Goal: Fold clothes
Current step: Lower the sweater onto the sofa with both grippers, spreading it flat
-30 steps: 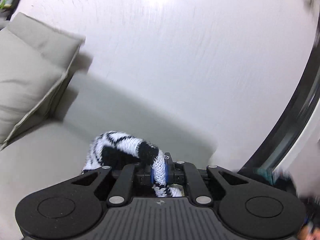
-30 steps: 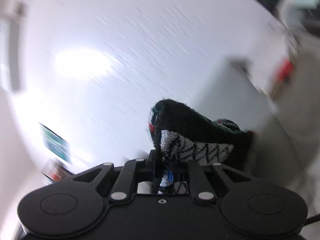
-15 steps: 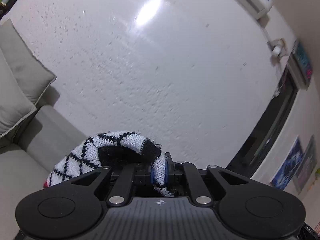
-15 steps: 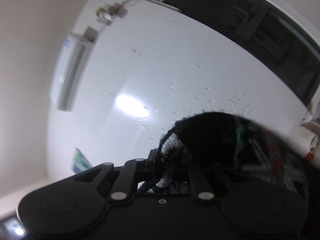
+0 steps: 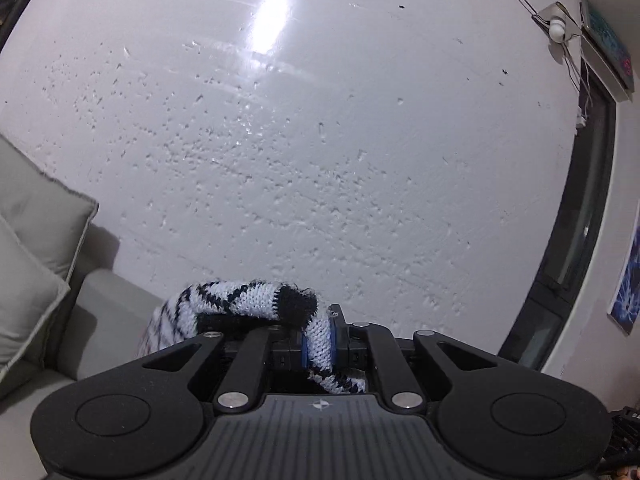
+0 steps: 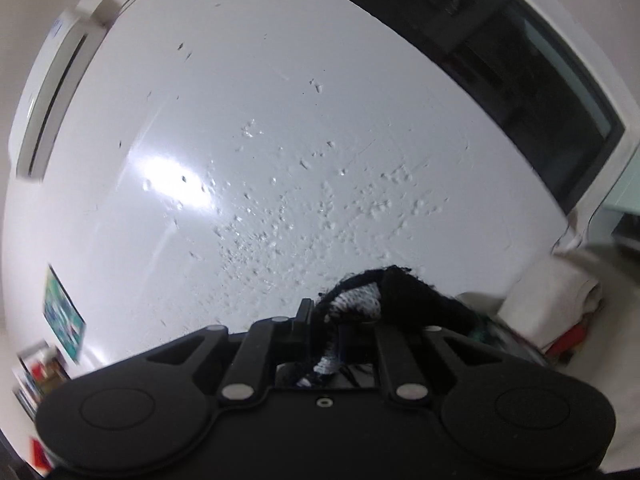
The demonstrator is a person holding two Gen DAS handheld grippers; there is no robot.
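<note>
Both grippers point up at a white, bumpy wall (image 5: 320, 140). The left gripper (image 5: 319, 346) has its fingers pinched on a fold of black-and-white knitted sweater (image 5: 240, 300), which arches off to the left above a grey sofa (image 5: 108, 312) with a cushion (image 5: 28, 280). The right gripper (image 6: 326, 344) is clamped on another, somewhat blurred part of what looks like the same knit, which bulges to the right; a dark window (image 6: 540, 80) fills the upper right.
</note>
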